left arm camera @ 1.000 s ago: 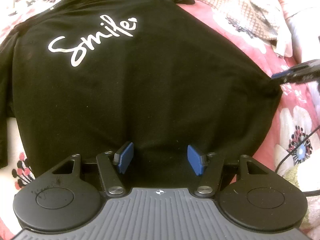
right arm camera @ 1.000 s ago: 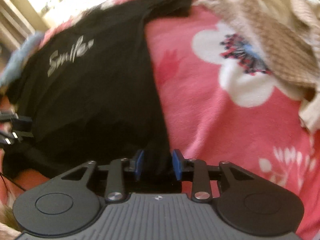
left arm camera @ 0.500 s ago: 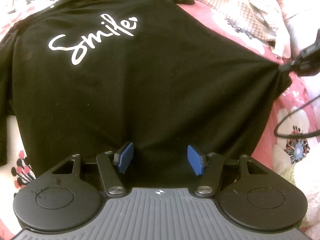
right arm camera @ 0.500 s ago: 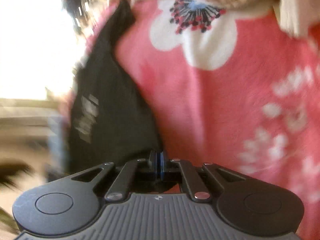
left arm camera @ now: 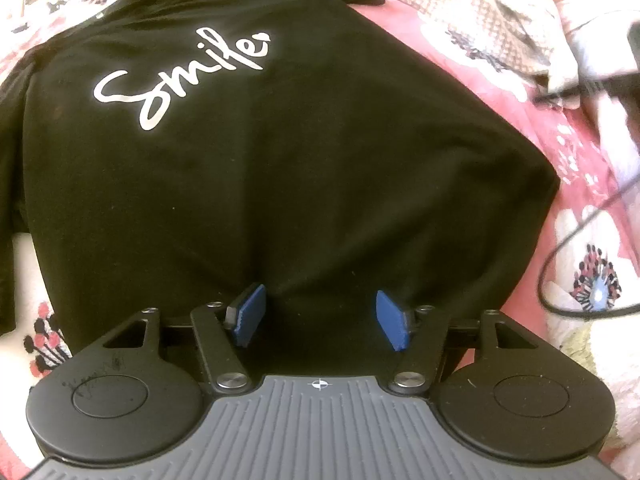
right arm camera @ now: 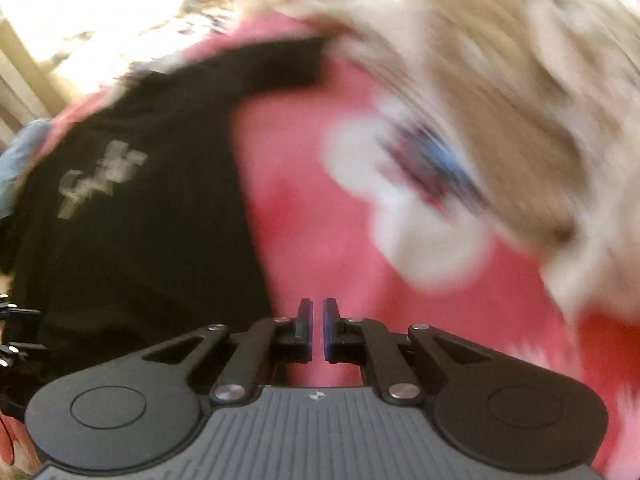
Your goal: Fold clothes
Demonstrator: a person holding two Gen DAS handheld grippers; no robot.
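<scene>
A black T-shirt (left arm camera: pixel 280 160) with a white "Smile" print lies spread flat on the bed. My left gripper (left arm camera: pixel 320 318) is open at the shirt's near hem. Its blue pads (left arm camera: pixel 248 316) stand wide apart on the black cloth, which puckers around the left one. My right gripper (right arm camera: pixel 317 320) hangs above the pink sheet, just right of the T-shirt (right arm camera: pixel 140 220). Its jaws are opening, with a thin slit and nothing between them. That view is blurred by motion. The shirt's right corner (left arm camera: pixel 548 184) lies loose on the sheet.
The bed carries a pink sheet (left arm camera: pixel 580 200) with white flowers. A heap of beige patterned cloth (left arm camera: pixel 480 20) lies at the far right, also seen as a beige blur (right arm camera: pixel 500 100). A black cable (left arm camera: pixel 560 248) loops over the sheet right of the shirt.
The right gripper closed on the shirt's right corner, tugged it outward, then let go and rose off to the right. The corner has dropped back. The left gripper kept still.
</scene>
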